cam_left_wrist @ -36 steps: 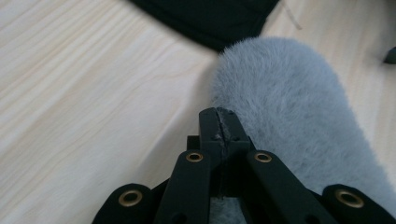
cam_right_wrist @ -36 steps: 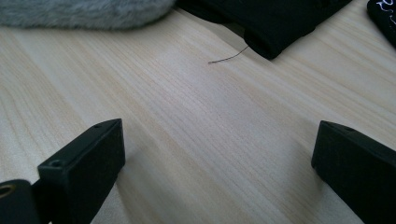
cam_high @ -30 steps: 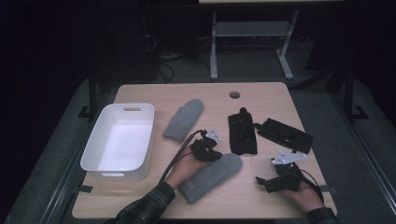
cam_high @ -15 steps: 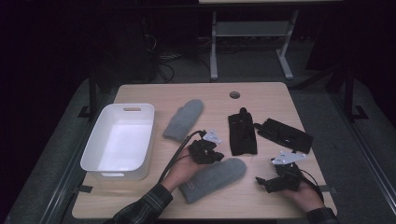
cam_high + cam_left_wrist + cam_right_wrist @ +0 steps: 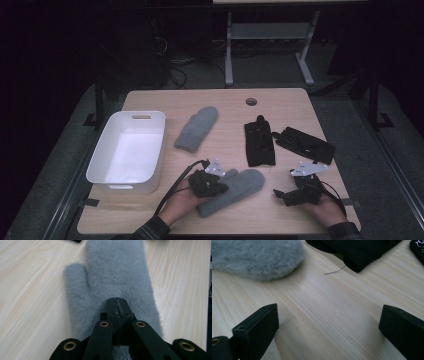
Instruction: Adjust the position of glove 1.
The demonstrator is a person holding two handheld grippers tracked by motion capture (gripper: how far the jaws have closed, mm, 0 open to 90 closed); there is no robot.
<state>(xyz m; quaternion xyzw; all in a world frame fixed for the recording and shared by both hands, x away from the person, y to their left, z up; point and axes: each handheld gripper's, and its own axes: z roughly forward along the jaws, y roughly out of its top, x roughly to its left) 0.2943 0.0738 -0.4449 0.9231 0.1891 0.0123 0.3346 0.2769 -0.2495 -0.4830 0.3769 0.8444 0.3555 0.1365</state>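
Note:
A grey fluffy mitten (image 5: 242, 186) lies near the table's front edge, its thumb pointing to the far side. My left gripper (image 5: 221, 188) sits over its cuff end, jaws shut, tips (image 5: 117, 301) down in the fur (image 5: 117, 272); I cannot tell whether they pinch any fabric. A second grey mitten (image 5: 196, 129) lies farther back, beside the bin. Two black gloves (image 5: 260, 142) (image 5: 305, 144) lie at the right. My right gripper (image 5: 280, 195) rests low at the front right, open over bare wood (image 5: 329, 322), with the mitten's tip (image 5: 257, 257) and a black glove (image 5: 357, 252) ahead of it.
A white plastic bin (image 5: 100, 155) stands at the table's left. A round cable hole (image 5: 251, 101) sits near the far edge. A loose thread (image 5: 334, 270) lies on the wood by the black glove. Desk legs and cables stand in the dark beyond the table.
My left gripper has slid back along the mitten toward the person, from the thumb area to the cuff end. The mitten has stayed about where it was. The right gripper has not moved.

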